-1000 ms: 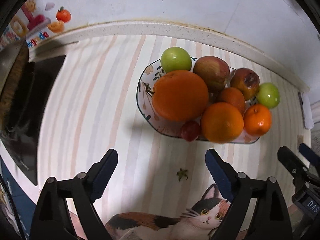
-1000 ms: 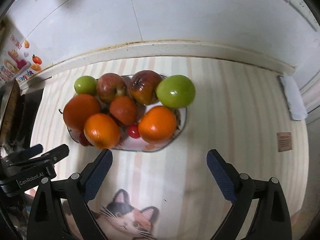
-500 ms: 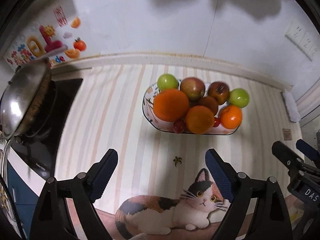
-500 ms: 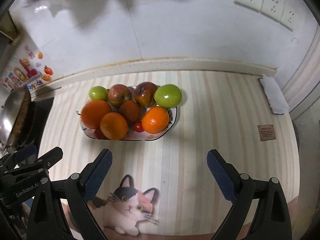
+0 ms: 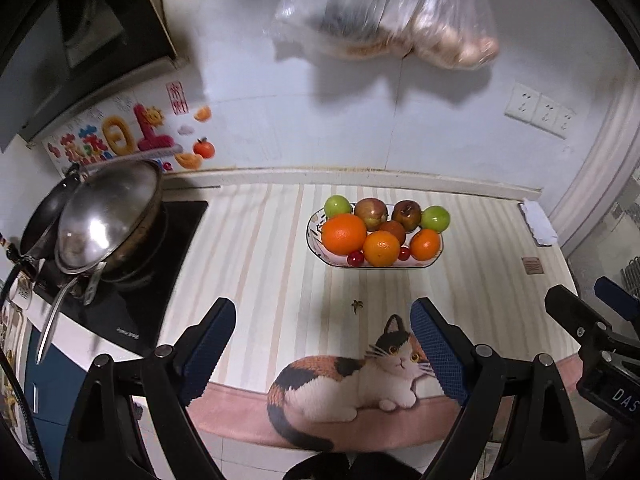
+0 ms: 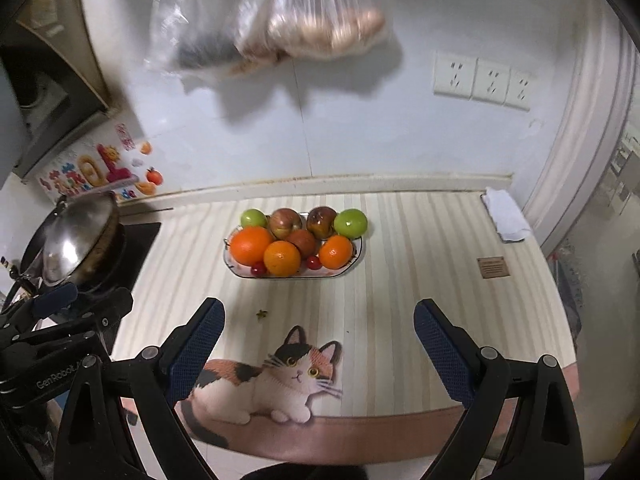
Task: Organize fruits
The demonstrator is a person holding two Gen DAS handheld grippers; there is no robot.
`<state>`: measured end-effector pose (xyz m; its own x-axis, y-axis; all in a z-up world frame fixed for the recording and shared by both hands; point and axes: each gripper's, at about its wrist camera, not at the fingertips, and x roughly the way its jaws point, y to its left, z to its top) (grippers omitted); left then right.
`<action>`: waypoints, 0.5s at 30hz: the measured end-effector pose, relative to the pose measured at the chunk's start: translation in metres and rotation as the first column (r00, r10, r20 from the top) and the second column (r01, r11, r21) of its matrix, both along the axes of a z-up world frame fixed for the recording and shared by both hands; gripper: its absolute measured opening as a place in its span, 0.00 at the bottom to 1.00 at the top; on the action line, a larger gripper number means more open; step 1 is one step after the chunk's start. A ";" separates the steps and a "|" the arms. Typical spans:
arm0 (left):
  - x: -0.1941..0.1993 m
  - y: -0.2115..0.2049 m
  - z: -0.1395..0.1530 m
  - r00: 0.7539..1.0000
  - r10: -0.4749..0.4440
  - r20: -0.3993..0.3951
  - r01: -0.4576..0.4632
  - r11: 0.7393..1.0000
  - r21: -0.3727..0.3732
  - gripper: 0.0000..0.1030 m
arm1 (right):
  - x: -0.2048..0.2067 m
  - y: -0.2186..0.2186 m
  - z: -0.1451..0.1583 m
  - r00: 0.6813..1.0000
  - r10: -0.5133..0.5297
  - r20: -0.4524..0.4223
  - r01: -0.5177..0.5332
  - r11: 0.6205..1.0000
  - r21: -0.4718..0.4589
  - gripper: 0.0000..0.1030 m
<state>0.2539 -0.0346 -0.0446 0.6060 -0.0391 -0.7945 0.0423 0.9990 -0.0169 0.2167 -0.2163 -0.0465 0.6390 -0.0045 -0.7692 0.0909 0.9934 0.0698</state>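
A patterned oval plate (image 5: 384, 267) (image 6: 288, 277) stands on the striped counter near the back wall. It holds oranges (image 5: 344, 234) (image 6: 251, 245), green apples (image 5: 435, 218) (image 6: 351, 223), red apples (image 5: 371, 213) (image 6: 285, 222) and small red tomatoes (image 5: 355, 257) (image 6: 259, 268). My left gripper (image 5: 322, 320) hangs open and empty, well in front of the plate and above the cat picture. My right gripper (image 6: 318, 316) is open and empty too, equally far back. Each gripper shows at the edge of the other's view: the right gripper (image 5: 592, 320) and the left gripper (image 6: 80, 300).
A wok under a steel lid (image 5: 104, 220) sits on a black hob (image 5: 160, 280) at the left. Plastic bags (image 5: 380, 20) hang on the wall above the plate. A white cloth (image 5: 538, 222) and a brown tag (image 5: 531, 266) lie at the right. The counter's front edge is below the grippers.
Both grippers have drawn back and risen from the plate, which now looks small and far. The wall, hanging bags, sockets and wok have come into view. The jaws stay wide.
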 end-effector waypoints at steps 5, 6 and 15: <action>-0.043 0.003 0.021 0.999 0.003 0.036 -0.002 1.000 -0.014 0.87 | -0.054 0.006 0.028 0.998 0.011 0.054 -0.011 1.000 -0.007 0.95; -0.054 0.003 0.026 0.999 0.004 0.052 -0.003 1.000 -0.014 0.87 | -0.063 0.007 0.031 0.998 0.012 0.061 -0.012 1.000 -0.004 0.95; -0.135 -0.003 0.056 0.990 0.020 0.141 -0.020 1.000 -0.001 0.87 | -0.160 0.011 0.072 0.986 0.050 0.160 -0.047 0.999 -0.019 0.95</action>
